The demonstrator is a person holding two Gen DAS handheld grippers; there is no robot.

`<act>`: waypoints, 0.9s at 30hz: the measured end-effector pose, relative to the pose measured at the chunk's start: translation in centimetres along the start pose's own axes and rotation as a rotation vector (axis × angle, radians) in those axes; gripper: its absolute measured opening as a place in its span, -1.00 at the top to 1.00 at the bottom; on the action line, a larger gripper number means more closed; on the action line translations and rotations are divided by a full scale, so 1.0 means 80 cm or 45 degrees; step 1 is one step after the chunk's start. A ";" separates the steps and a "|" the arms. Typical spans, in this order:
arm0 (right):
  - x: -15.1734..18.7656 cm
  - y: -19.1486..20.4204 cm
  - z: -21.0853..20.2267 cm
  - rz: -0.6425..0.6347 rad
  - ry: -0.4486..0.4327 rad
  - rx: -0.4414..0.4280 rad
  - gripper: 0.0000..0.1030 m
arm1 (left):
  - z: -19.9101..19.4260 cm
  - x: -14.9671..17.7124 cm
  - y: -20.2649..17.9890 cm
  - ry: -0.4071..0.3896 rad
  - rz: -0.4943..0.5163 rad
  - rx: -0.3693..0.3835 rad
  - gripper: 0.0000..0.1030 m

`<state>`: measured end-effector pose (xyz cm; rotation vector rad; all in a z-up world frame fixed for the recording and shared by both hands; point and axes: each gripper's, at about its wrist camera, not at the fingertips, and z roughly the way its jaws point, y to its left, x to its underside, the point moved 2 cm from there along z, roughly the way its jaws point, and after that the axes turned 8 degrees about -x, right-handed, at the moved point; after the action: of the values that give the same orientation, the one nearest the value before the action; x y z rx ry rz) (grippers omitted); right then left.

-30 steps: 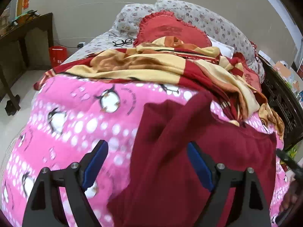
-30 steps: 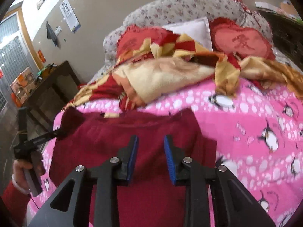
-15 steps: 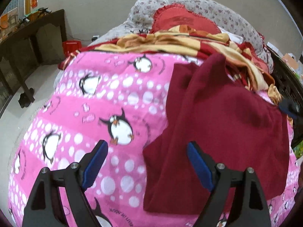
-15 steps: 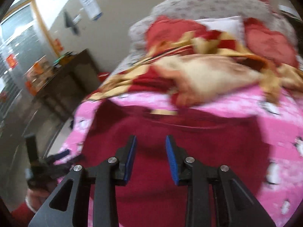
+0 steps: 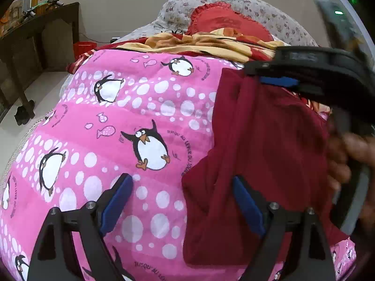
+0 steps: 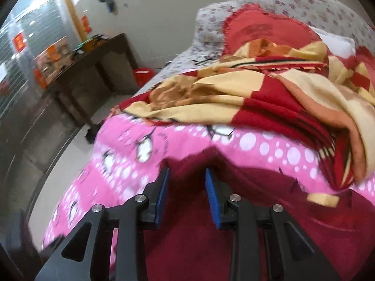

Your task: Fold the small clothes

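A dark red garment [image 5: 262,154] lies on the pink penguin quilt [image 5: 131,126], partly folded, with its left edge near the middle of the left wrist view. My left gripper [image 5: 182,201] is open and empty, its right finger over the garment's near left edge. My right gripper [image 6: 186,195] hovers low over the garment [image 6: 211,245] near its far left corner, jaws narrowly apart with cloth seen between them. It also shows in the left wrist view [image 5: 276,80], reaching over the garment's far edge.
A red and yellow blanket [image 6: 269,93] is bunched at the back of the bed, with a red heart pillow [image 5: 225,21] and floral pillows behind. A dark wooden table [image 6: 89,70] stands left of the bed, over bare floor.
The right gripper has swept left over the garment to its far left corner. The left gripper has drawn back and left, still open. The garment's raised flap now lies flatter.
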<state>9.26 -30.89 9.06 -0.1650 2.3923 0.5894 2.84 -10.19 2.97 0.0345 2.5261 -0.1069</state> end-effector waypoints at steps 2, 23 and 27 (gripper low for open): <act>-0.002 -0.011 0.021 0.052 0.037 0.011 0.34 | 0.001 0.000 -0.001 -0.009 -0.001 -0.003 -0.76; 0.013 -0.024 0.020 0.083 0.099 0.013 0.33 | 0.007 -0.003 -0.001 -0.008 0.002 -0.011 -0.78; 0.006 -0.021 0.035 0.070 0.081 0.039 0.34 | 0.008 -0.003 -0.001 -0.010 0.000 -0.011 -0.81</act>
<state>10.95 -31.12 6.20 -0.1058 2.4726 0.5807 3.39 -10.33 2.58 0.0306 2.5188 -0.0960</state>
